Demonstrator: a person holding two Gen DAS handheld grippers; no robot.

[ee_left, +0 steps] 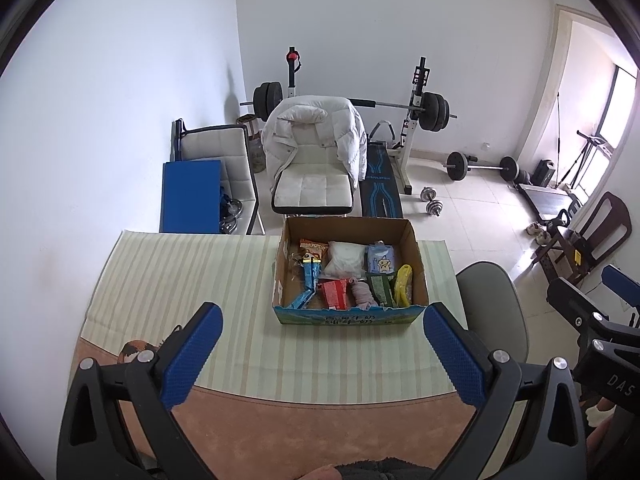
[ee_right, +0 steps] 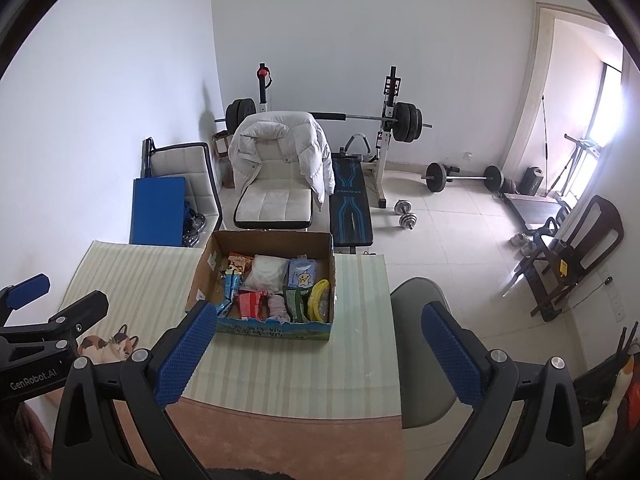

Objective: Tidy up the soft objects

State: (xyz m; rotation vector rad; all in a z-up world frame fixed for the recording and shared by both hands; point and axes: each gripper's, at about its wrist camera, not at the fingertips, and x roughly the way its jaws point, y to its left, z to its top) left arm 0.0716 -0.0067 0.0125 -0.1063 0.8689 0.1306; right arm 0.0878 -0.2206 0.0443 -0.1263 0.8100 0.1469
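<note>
A cardboard box (ee_left: 416, 264) (ee_right: 200, 276) stands on the striped table mat. It holds several soft packets: a white pouch (ee_left: 345, 258) (ee_right: 267, 270), a light blue star packet (ee_left: 382, 260) (ee_right: 302, 274), a red packet (ee_left: 335, 294) (ee_right: 250, 305), a pink cloth (ee_left: 363, 294) (ee_right: 277, 306), a green packet (ee_left: 380, 288), a yellow item (ee_left: 403, 290) (ee_right: 319, 300). My left gripper (ee_left: 323, 354) is open and empty, held above the mat in front of the box. My right gripper (ee_right: 318, 354) is open and empty, in front of the box's right end.
The striped mat (ee_left: 180, 280) (ee_right: 280, 368) covers a brown table. A grey chair (ee_left: 496, 312) (ee_right: 420, 320) stands at the table's right. A white chair with a jacket (ee_left: 316, 152), a weight bench and barbells stand behind on the tiled floor.
</note>
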